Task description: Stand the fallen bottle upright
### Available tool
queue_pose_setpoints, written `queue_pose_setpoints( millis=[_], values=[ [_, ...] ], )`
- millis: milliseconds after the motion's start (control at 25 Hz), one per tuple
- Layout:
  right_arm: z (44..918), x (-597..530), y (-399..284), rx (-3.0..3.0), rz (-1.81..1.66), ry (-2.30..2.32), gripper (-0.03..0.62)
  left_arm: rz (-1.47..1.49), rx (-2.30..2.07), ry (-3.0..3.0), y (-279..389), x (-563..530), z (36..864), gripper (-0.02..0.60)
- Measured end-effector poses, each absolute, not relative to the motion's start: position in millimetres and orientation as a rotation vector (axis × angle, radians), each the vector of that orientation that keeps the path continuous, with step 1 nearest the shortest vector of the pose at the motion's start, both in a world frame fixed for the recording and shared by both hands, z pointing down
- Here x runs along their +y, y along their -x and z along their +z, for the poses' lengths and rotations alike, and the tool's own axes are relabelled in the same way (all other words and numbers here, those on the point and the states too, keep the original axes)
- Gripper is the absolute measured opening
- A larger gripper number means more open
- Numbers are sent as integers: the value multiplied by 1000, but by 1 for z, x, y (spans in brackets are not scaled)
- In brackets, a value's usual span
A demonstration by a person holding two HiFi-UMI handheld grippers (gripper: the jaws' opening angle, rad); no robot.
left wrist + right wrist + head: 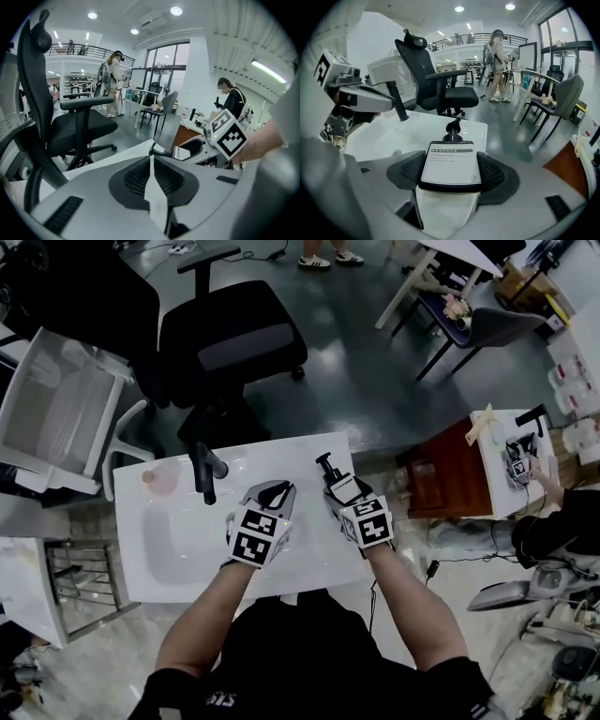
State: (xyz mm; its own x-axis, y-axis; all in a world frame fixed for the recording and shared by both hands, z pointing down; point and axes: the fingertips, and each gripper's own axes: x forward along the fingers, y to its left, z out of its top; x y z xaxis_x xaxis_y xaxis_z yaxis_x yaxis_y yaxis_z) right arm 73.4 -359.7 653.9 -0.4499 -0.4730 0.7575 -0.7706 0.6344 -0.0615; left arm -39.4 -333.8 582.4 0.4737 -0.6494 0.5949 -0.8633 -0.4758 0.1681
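Note:
A dark bottle (449,165) with a white label and a black pump head (453,127) sits between the jaws of my right gripper (339,486), which is shut on its body. The pump points away from me over the white sink counter (309,559). In the head view the bottle (345,488) lies along the gripper, over the counter's right part. My left gripper (274,489) hovers just left of it, over the basin, jaws shut with nothing between them. The left gripper view shows the bottle's pump (157,151) just past my shut left gripper (151,160).
A black faucet (204,474) stands at the back of the basin (173,545), left of both grippers. A pink round item (161,476) sits on the counter's back left corner. A black office chair (230,343) and a white chair (56,399) stand beyond the counter; a brown table (450,470) is to the right.

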Motion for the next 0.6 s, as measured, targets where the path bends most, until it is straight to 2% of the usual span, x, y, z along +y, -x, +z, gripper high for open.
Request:
queue_pose_setpoints(
  millis=[160,320,600],
  values=[
    [654,-357,-74,-2135,534,-944,354,658,-1199,-2303,19,-361,602,42],
    [654,-354,-73,-2143,528,-922,357,710,-1134,-2328,4,-386,630,121],
    [656,-358,-74,-2156,565,-916,359,809,-1026,-2416,-20,-414,665,127]
  ],
)
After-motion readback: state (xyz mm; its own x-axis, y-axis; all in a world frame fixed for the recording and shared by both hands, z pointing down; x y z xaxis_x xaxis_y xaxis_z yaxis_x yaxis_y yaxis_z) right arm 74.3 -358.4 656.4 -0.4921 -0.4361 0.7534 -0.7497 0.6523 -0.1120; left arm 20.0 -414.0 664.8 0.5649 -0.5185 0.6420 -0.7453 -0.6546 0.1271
